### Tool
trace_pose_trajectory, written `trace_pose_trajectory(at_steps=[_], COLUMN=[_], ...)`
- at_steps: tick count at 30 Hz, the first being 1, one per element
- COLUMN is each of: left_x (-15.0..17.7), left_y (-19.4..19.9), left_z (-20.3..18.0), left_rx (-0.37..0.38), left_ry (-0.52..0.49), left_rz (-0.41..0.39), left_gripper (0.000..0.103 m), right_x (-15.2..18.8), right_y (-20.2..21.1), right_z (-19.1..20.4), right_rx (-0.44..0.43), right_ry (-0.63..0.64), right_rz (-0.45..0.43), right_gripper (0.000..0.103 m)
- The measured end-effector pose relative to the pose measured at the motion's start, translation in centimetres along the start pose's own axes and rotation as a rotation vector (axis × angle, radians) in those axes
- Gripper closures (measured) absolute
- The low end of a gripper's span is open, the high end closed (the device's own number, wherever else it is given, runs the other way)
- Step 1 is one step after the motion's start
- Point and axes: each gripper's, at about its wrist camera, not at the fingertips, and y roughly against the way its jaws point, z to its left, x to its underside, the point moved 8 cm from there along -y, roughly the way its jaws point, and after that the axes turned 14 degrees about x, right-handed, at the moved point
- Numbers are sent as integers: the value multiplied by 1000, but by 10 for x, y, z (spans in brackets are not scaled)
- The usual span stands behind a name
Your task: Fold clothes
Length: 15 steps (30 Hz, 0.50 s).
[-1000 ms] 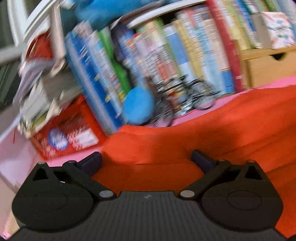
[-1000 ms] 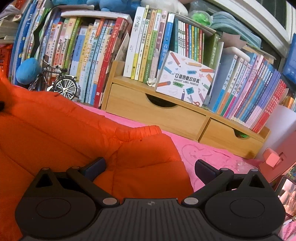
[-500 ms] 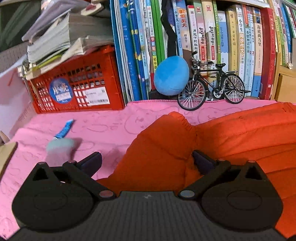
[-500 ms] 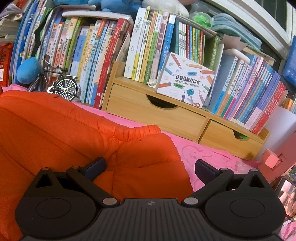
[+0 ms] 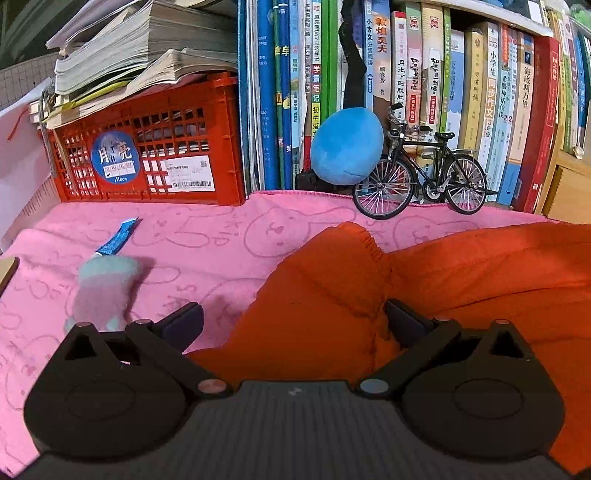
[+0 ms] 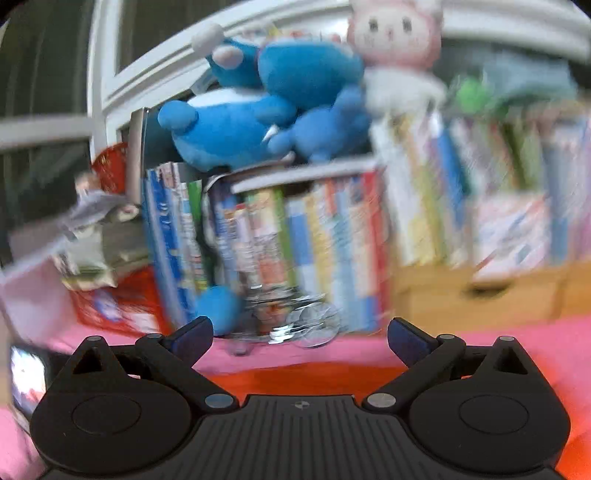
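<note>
My left gripper (image 5: 293,321) is spread wide with nothing pinched; its right finger (image 5: 404,322) lies against the orange padded garment (image 5: 461,280) and its left finger (image 5: 184,320) hangs over the pink cloth (image 5: 221,243). The garment lies on that cloth and fills the right half of my left view. Its long axis runs left to right, and a rounded sleeve end with an elastic cuff (image 5: 354,236) points away from me toward the shelf. I hold this gripper low and roughly level, aimed at the books.

Just left of it stands a fuzzy pale sock (image 5: 103,291), with a blue tube (image 5: 118,238) lying past that. Farther back, at the cloth's far edge, are a red crate (image 5: 147,155) under stacked papers, a blue plush ball (image 5: 345,146), a model bicycle (image 5: 421,177) and a row of upright books (image 5: 480,103).

My right gripper (image 6: 299,338) is also fully open and empty, above the garment's orange edge (image 6: 295,376). It is tilted upward; the view is blurred. Beyond it I make out the books, then blue plush toys (image 6: 258,107) and a pink plush rabbit (image 6: 395,33) on top.
</note>
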Motion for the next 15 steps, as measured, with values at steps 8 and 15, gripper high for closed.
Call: trace_pose_trajectory(at_steps=[8,15], left_x=[-1,-1], left_y=[1,0], left_z=[-1,-3], left_rx=[30,30], left_ry=[18,6], left_rz=[-9,-6], left_gripper=[0,0], right_x=[52,52], right_y=[-53,-47], right_z=[-46,-114], right_rx=[331,423], right_ry=[236,247], right_rz=[157,151], right_gripper=[15,14])
